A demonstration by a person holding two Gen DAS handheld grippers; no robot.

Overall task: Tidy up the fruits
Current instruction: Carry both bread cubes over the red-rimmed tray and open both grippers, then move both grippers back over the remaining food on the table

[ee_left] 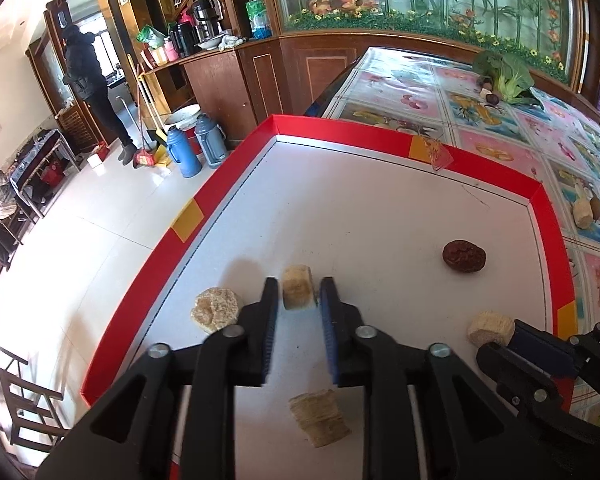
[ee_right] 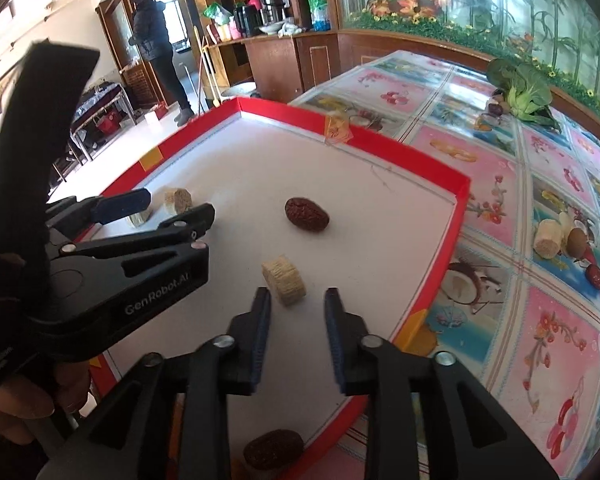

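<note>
Left gripper (ee_left: 299,292) jaws spread around upright cane piece (ee_left: 297,293), apparently untouched. Right gripper (ee_right: 297,300) jaws spread, tilted cane piece (ee_right: 284,286) just ahead. Only right wrist view shows date (ee_right: 273,449) at bottom.

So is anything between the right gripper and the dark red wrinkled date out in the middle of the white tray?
Yes. A pale tan fibrous cylinder chunk lies just ahead of the right gripper, roughly on the line to the dark red wrinkled date. Beyond it, the white red-rimmed tray is bare.
</note>
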